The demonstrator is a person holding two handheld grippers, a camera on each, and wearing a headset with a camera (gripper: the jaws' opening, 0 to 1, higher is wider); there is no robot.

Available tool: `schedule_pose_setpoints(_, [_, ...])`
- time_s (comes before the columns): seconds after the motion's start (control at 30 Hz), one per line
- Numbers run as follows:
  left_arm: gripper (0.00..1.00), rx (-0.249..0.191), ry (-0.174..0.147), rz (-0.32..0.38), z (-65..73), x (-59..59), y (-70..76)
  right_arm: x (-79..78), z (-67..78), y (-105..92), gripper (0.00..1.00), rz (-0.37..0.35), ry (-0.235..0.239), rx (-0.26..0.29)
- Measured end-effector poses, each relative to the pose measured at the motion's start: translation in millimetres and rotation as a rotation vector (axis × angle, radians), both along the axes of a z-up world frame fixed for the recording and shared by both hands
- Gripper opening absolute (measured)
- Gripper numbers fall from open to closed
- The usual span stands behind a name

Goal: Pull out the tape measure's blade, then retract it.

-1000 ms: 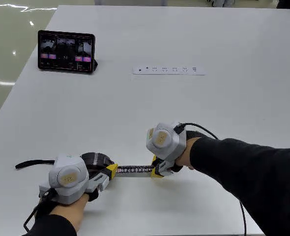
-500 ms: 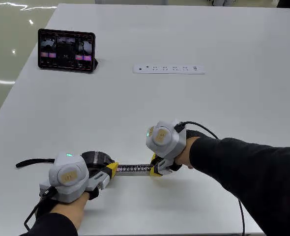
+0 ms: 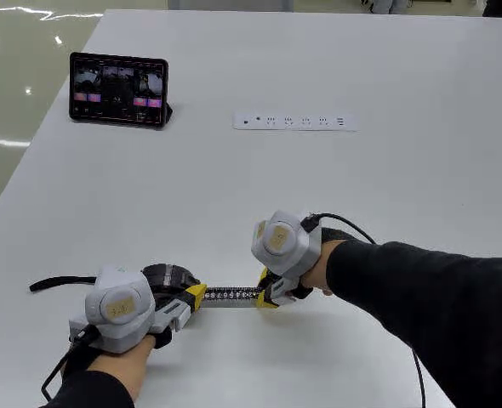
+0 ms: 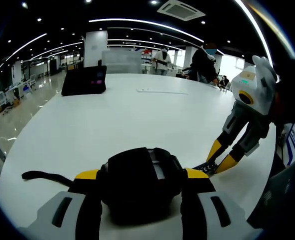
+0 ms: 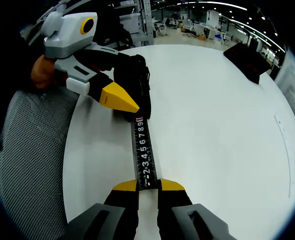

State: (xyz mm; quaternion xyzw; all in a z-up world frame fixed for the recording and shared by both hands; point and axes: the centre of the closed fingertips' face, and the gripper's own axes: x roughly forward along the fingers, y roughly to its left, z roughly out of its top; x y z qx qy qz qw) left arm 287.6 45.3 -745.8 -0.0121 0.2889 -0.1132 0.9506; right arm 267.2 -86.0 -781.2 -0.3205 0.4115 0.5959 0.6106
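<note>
My left gripper [image 3: 181, 289] sits close to the table's [image 3: 362, 195] near edge, toward the near left corner. Its fingers [image 4: 87, 175] are spread just wide enough to take the black case [image 4: 140, 187] of the tape measure between them, and they clamp it from both sides, one yellow tip pressed on each flank. The case rests on the table, held between those fingers, and its black strap [image 3: 59, 282] trails flat over the surface toward the left edge. A short stretch of blade [image 5: 142, 150] runs out of the case to my right, lying low along the table and parallel to the near edge; in the right gripper view the printed numbers one to nine show between the case mouth and my other tips. My right gripper [image 5: 147, 186] stands at the far end of that stretch, its fingers [image 5: 125, 186] drawn almost together and pinching the tip of the blade between the two yellow ends, with only a thin gap where the blade passes. The two grippers point at each other along the blade, near each other but apart. Farther back, around the middle of the table, a white power strip [image 3: 295, 121] lies flat, and beyond it to the left a tablet [image 3: 119, 78] stands propped near the left edge with its screen lit.
</note>
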Motion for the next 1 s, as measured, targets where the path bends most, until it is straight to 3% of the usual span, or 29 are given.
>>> schedule_pose_setpoints(1.0, [0.59, -0.009, 0.002, 0.005, 0.5, 0.1, 0.8, 0.9, 0.0, 19.6, 0.1, -0.002, -0.008, 0.025])
